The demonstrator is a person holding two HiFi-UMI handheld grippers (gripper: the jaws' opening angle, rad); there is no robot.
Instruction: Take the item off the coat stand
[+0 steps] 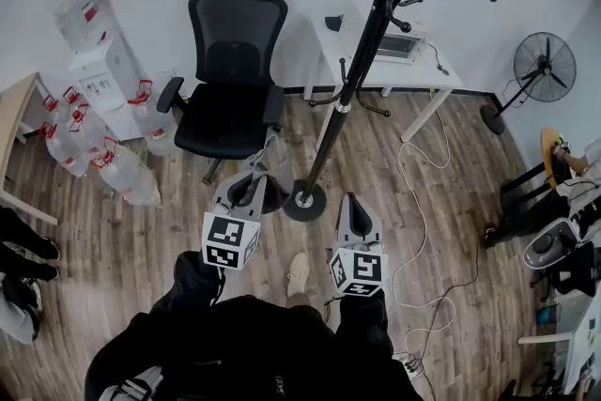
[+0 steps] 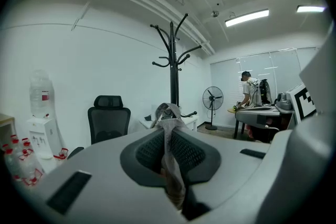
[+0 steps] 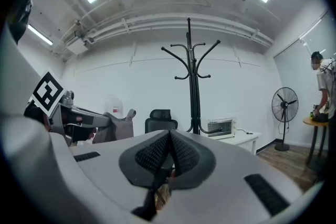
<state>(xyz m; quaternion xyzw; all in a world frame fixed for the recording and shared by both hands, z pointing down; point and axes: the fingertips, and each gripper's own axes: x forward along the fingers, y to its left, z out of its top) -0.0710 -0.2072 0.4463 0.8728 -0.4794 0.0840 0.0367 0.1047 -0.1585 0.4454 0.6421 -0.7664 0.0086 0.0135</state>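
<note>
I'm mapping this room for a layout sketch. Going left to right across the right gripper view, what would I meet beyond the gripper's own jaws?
left gripper clamped on a grey fabric item → office chair → coat stand → toaster oven → fan → person

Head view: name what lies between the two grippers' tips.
The coat stand's round base, seen in the head view, sits between the left gripper and the right gripper.
</note>
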